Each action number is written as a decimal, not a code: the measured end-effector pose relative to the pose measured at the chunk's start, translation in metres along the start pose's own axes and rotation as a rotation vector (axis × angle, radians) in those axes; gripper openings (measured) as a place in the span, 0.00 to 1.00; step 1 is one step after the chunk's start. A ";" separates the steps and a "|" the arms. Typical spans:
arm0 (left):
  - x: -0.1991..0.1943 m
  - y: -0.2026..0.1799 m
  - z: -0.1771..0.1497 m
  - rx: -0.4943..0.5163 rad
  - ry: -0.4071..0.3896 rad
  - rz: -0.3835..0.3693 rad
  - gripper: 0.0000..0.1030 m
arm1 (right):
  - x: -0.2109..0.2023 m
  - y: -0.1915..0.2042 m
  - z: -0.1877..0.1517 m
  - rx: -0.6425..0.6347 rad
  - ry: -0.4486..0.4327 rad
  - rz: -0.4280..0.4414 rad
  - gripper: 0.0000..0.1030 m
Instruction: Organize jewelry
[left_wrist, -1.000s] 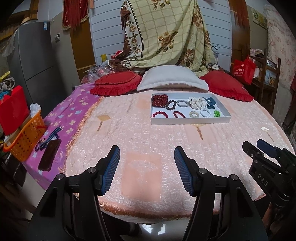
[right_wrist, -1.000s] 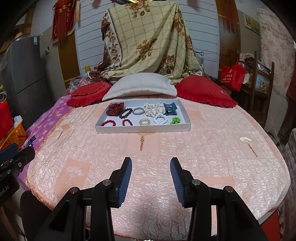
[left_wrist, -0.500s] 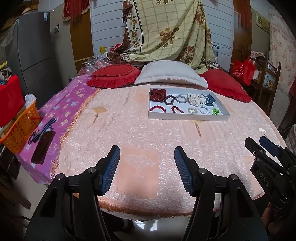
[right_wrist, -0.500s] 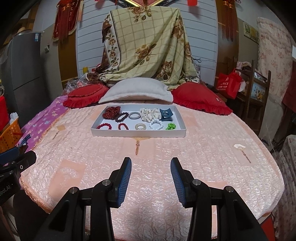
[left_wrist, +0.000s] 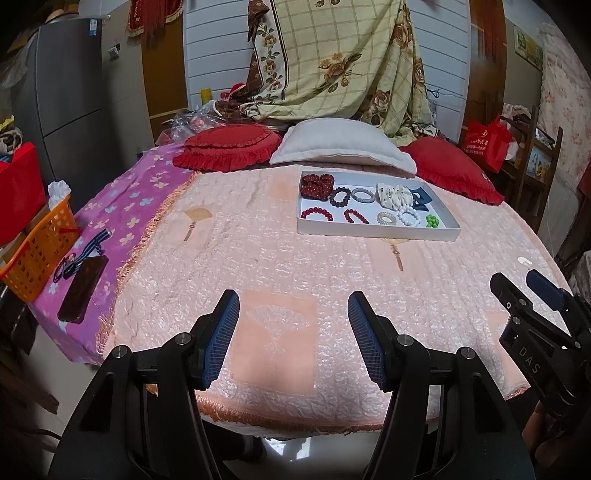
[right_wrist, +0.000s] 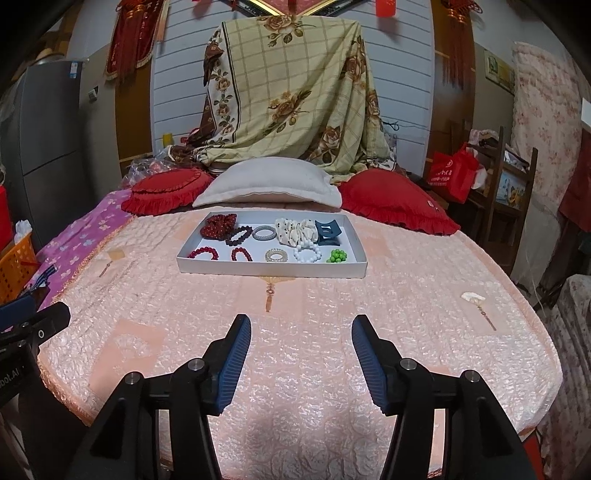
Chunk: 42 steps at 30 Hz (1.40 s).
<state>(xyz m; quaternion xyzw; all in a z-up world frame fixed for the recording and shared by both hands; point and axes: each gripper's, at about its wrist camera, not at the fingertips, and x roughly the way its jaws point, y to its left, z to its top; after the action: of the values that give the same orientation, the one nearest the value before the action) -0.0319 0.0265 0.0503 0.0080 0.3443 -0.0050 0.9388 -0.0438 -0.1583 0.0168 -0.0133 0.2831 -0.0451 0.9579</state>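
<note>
Grippers are hovering side by side over the near edge of the pink quilted bedspread (right_wrist: 388, 295), both aimed along the bed toward the white jewelry tray (right_wrist: 271, 267). The left gripper (left_wrist: 293, 321) is holding its blue-padded jaws spread wide with nothing between them. The right gripper (right_wrist: 301, 345) is likewise holding its jaws spread wide, gripping and touching nothing; in the left wrist view it is showing at the right edge (left_wrist: 532, 295). The tray is lying flat on the bedspread well ahead of both grippers, just in front of the white pillow (right_wrist: 269, 182). Inside it, a red scrunchie (right_wrist: 218, 225), a dark bead bracelet (right_wrist: 238, 235), a cream dotted scrunchie (right_wrist: 293, 229), a dark hair claw (right_wrist: 327, 232), a white bead bracelet (right_wrist: 307, 254) and green beads (right_wrist: 337, 256) are lying loosely arranged.
</note>
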 end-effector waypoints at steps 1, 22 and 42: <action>-0.001 0.000 0.000 0.000 0.001 -0.002 0.59 | 0.000 0.000 0.000 -0.001 0.000 -0.001 0.53; -0.039 0.012 0.002 -0.037 -0.274 0.244 0.83 | -0.001 -0.004 -0.001 0.010 -0.018 -0.011 0.53; -0.038 0.011 -0.002 -0.060 -0.254 0.134 0.99 | 0.002 -0.004 -0.003 0.002 -0.004 -0.011 0.54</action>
<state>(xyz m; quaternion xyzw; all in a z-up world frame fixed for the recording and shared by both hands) -0.0620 0.0372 0.0732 0.0022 0.2217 0.0668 0.9728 -0.0441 -0.1624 0.0139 -0.0141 0.2809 -0.0504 0.9583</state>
